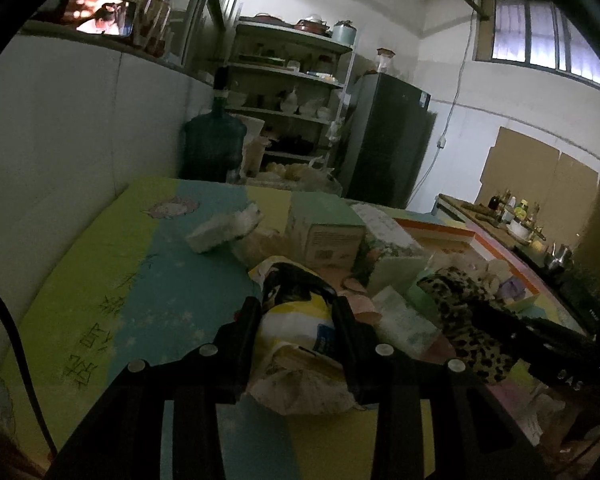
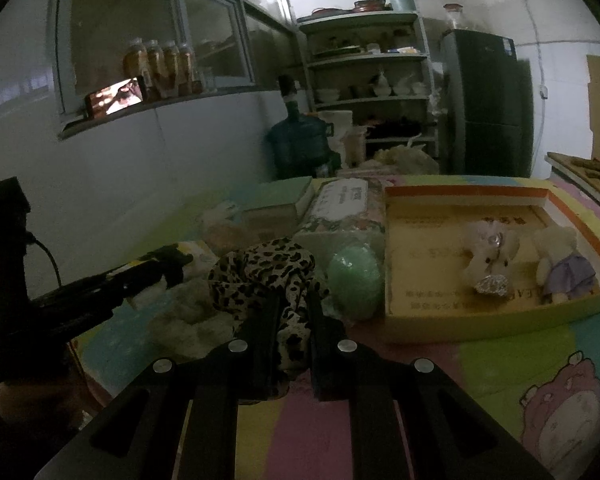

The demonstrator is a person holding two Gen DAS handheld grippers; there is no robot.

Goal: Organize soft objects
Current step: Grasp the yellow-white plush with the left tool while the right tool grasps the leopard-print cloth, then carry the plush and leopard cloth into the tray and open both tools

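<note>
My left gripper [image 1: 296,312] is shut on a yellow, white and black soft plastic packet [image 1: 296,320] that lies on the colourful foam mat [image 1: 152,280]. My right gripper [image 2: 294,304] is shut on a leopard-print cloth [image 2: 260,272]; the cloth also shows in the left wrist view [image 1: 460,304], with the right gripper's body to its right. A shallow orange-rimmed cardboard box [image 2: 500,320] at the right holds two small plush toys: one pale pink [image 2: 488,256], one in a purple dress [image 2: 560,268]. A green soft ball in wrap [image 2: 354,280] lies beside the box.
Tissue packs and cartons [image 1: 328,228] and a white packet [image 1: 224,228] crowd the mat's middle. A wall runs along the left. Behind stand a water jug [image 1: 214,144], a shelf rack [image 1: 292,96] and a fridge [image 1: 384,140]. A counter with bottles [image 1: 512,212] is at the right.
</note>
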